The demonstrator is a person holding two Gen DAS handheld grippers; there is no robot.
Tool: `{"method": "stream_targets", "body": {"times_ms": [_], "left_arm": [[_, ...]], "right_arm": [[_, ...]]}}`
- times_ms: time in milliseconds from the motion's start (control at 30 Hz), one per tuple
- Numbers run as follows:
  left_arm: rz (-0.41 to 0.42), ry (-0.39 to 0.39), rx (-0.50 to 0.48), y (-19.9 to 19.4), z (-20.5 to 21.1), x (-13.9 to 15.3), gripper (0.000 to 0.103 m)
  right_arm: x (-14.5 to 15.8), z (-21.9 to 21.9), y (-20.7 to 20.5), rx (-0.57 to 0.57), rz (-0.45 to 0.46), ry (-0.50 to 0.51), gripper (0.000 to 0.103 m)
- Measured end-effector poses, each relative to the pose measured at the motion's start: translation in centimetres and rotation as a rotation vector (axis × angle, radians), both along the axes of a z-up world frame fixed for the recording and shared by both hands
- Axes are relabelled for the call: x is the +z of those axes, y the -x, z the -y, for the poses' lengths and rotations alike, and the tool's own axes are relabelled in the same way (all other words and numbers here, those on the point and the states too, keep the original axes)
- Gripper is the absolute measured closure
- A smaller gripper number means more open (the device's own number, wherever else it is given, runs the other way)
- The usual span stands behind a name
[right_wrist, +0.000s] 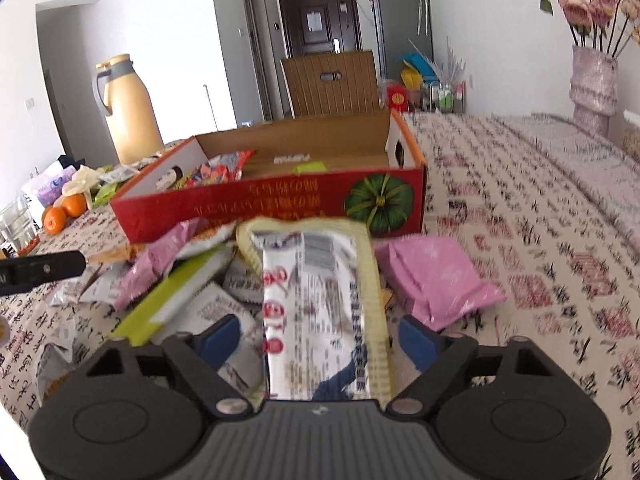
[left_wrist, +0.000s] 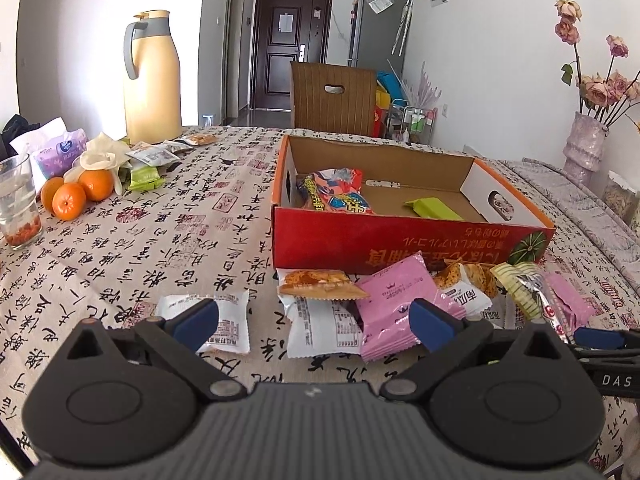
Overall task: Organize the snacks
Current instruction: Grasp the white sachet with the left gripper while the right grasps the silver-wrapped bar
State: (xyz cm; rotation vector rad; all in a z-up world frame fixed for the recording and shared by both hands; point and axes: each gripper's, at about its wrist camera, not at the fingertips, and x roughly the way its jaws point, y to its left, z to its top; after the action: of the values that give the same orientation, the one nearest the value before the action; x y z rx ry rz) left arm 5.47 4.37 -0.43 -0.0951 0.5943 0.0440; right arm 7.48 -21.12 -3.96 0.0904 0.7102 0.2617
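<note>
Right gripper [right_wrist: 316, 338] stands with its blue-padded jaws wide apart, straddling a long white printed snack packet with a pale yellow ribbed edge [right_wrist: 320, 300]; pads not yet pressing, nothing held. Packet lies atop the loose pile just before the red cardboard box [right_wrist: 256, 208]. Left gripper [left_wrist: 316, 326] is likewise open, empty, over a pink foil sachet [left_wrist: 394, 300]. Risk: slick film slipping on closure, or neighbouring packets dragged along, since they overlap.

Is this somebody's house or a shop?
Most likely a home's dining area: a table with a calligraphy-print tablecloth, a fridge beside the dark front door, and a vase of dried roses.
</note>
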Motion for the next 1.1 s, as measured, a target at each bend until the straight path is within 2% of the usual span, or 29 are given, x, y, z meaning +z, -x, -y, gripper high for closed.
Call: {"method": "stream_targets", "body": {"times_ms": [67, 133, 200, 267, 300, 333, 700, 1100], "left_arm": [[-0.001, 0.002, -0.001, 0.0, 0.0, 0.0, 0.000], [-0.002, 0.004, -0.001, 0.1, 0.0, 0.0, 0.000], [-0.003, 0.007, 0.001, 0.1, -0.1, -0.1, 0.000], [-0.005, 0.010, 0.003, 0.1, -0.1, -0.1, 0.000], [-0.006, 0.011, 0.004, 0.1, -0.1, -0.1, 0.000], [-0.007, 0.011, 0.006, 0.2, -0.2, -0.1, 0.000], [-0.013, 0.004, 0.062, -0.3, -2.0, 0.2, 0.000], [-0.164, -0.045, 0.169, -4.3, -6.0, -2.6, 0.000]], "right_arm": [[-0.1, 0.2, 0.1, -0.006, -0.004, -0.019, 0.024], [-0.1, 0.4, 0.1, -0.018, -0.008, -0.026, 0.036], [-0.3, 0.7, -0.1, -0.017, -0.027, -0.043, 0.039], [-0.5, 1.0, 0.0, -0.014, -0.037, -0.062, 0.049], [-0.6, 1.0, 0.0, -0.010, -0.040, -0.064, 0.058], [-0.5, 1.0, 0.1, -0.008, -0.037, -0.065, 0.060], [1.5, 1.8, 1.3, -0.030, 0.041, -0.061, 0.062], [2.7, 3.8, 0.5, -0.118, 0.096, -0.060, 0.062]]}}
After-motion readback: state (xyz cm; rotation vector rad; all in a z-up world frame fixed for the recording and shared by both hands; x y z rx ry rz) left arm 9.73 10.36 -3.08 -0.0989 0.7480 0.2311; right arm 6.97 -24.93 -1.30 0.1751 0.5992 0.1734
